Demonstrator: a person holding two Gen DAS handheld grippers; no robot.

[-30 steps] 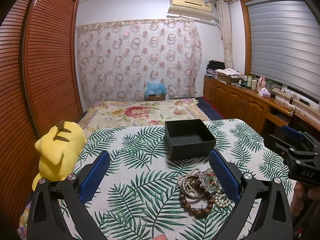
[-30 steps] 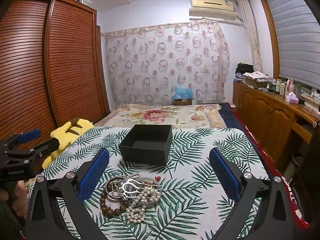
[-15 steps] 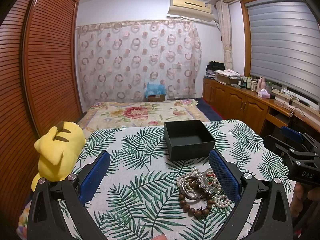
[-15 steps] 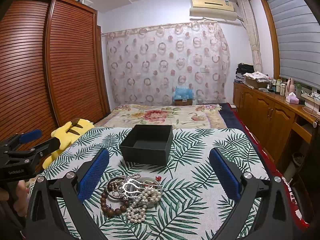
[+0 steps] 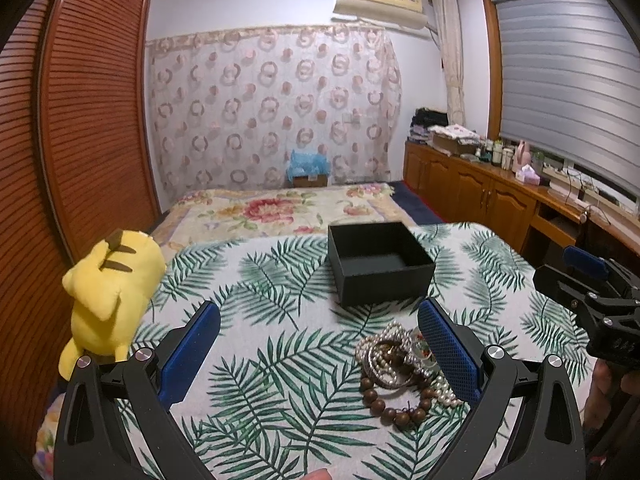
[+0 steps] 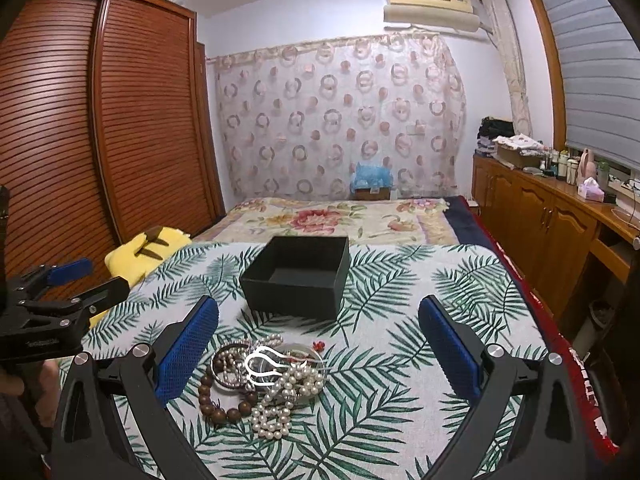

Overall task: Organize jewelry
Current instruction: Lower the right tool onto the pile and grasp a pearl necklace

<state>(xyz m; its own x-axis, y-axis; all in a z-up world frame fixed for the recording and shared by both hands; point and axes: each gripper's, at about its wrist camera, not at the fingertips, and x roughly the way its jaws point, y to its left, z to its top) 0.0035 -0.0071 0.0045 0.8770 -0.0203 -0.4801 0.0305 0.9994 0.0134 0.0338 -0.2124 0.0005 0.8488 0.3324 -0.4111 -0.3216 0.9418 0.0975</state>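
Observation:
A pile of jewelry (image 5: 396, 364) lies on the palm-leaf cloth: pearl strands, a brown wooden bead bracelet, silver bangles. It also shows in the right wrist view (image 6: 264, 376). An open black box (image 5: 380, 264) stands just behind the pile, empty inside; the right wrist view shows the box (image 6: 298, 276) too. My left gripper (image 5: 318, 354) is open and empty, with the pile by its right finger. My right gripper (image 6: 318, 354) is open and empty, with the pile by its left finger. Each gripper shows in the other's view, the right gripper (image 5: 580, 280) and the left gripper (image 6: 68, 280).
A yellow plush toy (image 5: 108, 292) sits at the left edge of the cloth. A floral bedspread (image 5: 280, 212) lies behind. A wooden louvred wardrobe (image 6: 100, 140) stands at the left and a wooden cabinet (image 6: 540, 216) with clutter at the right.

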